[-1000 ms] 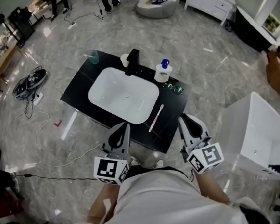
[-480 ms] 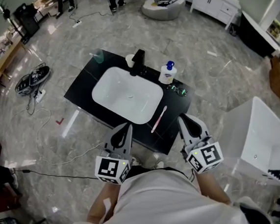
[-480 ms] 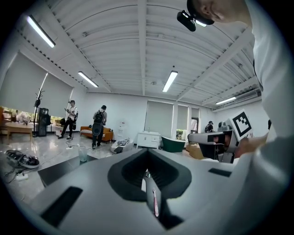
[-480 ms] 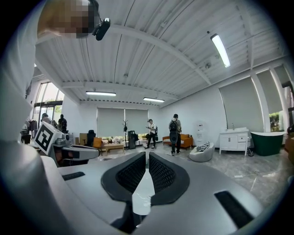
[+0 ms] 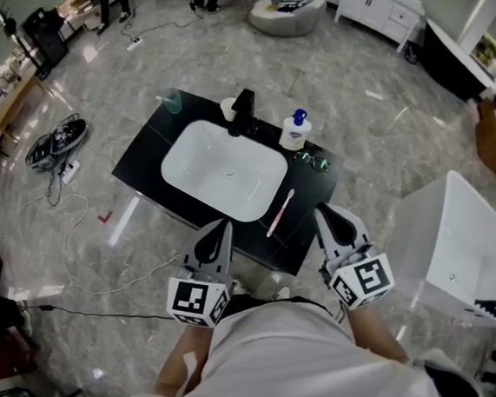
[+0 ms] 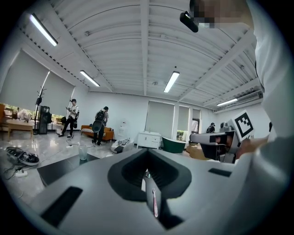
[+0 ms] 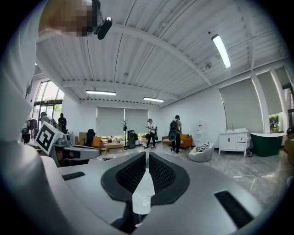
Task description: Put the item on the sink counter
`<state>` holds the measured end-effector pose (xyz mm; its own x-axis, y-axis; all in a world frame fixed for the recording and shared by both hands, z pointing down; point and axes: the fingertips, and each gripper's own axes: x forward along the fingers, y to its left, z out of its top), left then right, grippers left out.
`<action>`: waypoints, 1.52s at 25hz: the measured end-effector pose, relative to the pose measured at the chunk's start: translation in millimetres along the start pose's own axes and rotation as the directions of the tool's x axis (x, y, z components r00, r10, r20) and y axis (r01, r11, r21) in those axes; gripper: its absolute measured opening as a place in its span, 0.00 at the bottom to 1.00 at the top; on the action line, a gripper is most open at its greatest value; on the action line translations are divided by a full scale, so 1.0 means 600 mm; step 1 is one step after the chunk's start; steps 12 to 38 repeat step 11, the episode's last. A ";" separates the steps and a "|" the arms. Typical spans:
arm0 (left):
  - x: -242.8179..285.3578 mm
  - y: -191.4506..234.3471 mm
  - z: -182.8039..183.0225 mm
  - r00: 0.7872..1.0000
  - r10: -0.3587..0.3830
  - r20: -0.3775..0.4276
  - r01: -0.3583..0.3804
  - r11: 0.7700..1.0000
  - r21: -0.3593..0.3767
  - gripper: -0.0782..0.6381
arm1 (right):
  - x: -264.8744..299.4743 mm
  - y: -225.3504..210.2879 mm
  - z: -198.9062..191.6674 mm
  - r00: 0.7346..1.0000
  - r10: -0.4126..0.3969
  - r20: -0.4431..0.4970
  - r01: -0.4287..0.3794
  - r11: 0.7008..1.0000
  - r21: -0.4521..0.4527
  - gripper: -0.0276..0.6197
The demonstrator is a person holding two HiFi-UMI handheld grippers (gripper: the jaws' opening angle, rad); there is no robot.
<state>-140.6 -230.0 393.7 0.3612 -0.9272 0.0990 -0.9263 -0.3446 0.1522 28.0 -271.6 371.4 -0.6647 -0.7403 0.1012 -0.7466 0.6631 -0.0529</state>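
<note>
A black sink counter (image 5: 309, 215) with a white basin (image 5: 225, 169) stands on the floor ahead of me. On the counter, right of the basin, lies a pink toothbrush (image 5: 277, 210). My left gripper (image 5: 221, 225) hovers at the counter's near edge, shut and empty. My right gripper (image 5: 324, 212) hangs off the near right corner, also shut with nothing in it. In the left gripper view the shut gripper (image 6: 147, 150) shows the toothbrush (image 6: 155, 204) through the slit below its tips. The right gripper (image 7: 147, 154) has its pads meeting too.
At the back of the counter stand a black faucet (image 5: 241, 110), a blue-capped soap bottle (image 5: 294, 130), glasses (image 5: 311, 159) and a clear cup (image 5: 172, 101). A white bathtub (image 5: 462, 244) is at the right. Shoes (image 5: 54, 141) and cables lie on the floor at the left.
The head view has shifted slightly, so the counter sits a little higher in the picture. Both grippers hold the same places and nothing on the counter has moved.
</note>
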 end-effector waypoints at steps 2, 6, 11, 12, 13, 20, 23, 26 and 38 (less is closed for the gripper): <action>0.002 -0.002 0.000 1.000 -0.004 0.000 0.004 1.000 0.000 0.11 | -0.001 -0.002 -0.001 1.000 -0.003 -0.002 0.003 1.000 0.002 0.12; 0.004 -0.002 0.000 1.000 -0.008 0.000 0.008 1.000 -0.007 0.11 | -0.002 -0.002 -0.001 1.000 -0.004 -0.003 0.004 1.000 0.005 0.12; 0.008 -0.002 -0.007 1.000 -0.008 -0.007 0.008 1.000 -0.016 0.11 | -0.002 -0.005 -0.003 1.000 -0.004 -0.003 0.004 1.000 0.006 0.12; 0.008 -0.002 -0.007 1.000 -0.008 -0.007 0.008 1.000 -0.016 0.11 | -0.002 -0.005 -0.003 1.000 -0.004 -0.003 0.004 1.000 0.006 0.12; 0.008 -0.002 -0.007 1.000 -0.008 -0.007 0.008 1.000 -0.016 0.11 | -0.002 -0.005 -0.003 1.000 -0.004 -0.003 0.004 1.000 0.006 0.12; 0.008 -0.002 -0.007 1.000 -0.008 -0.007 0.008 1.000 -0.016 0.11 | -0.002 -0.005 -0.003 1.000 -0.004 -0.003 0.004 1.000 0.006 0.12; 0.008 -0.002 -0.007 1.000 -0.008 -0.007 0.008 1.000 -0.016 0.11 | -0.002 -0.005 -0.003 1.000 -0.004 -0.003 0.004 1.000 0.006 0.12; 0.008 -0.002 -0.007 1.000 -0.008 -0.007 0.008 1.000 -0.016 0.11 | -0.002 -0.005 -0.003 1.000 -0.004 -0.003 0.004 1.000 0.006 0.12; 0.008 -0.002 -0.007 1.000 -0.008 -0.007 0.008 1.000 -0.016 0.11 | -0.002 -0.005 -0.003 1.000 -0.004 -0.003 0.004 1.000 0.006 0.12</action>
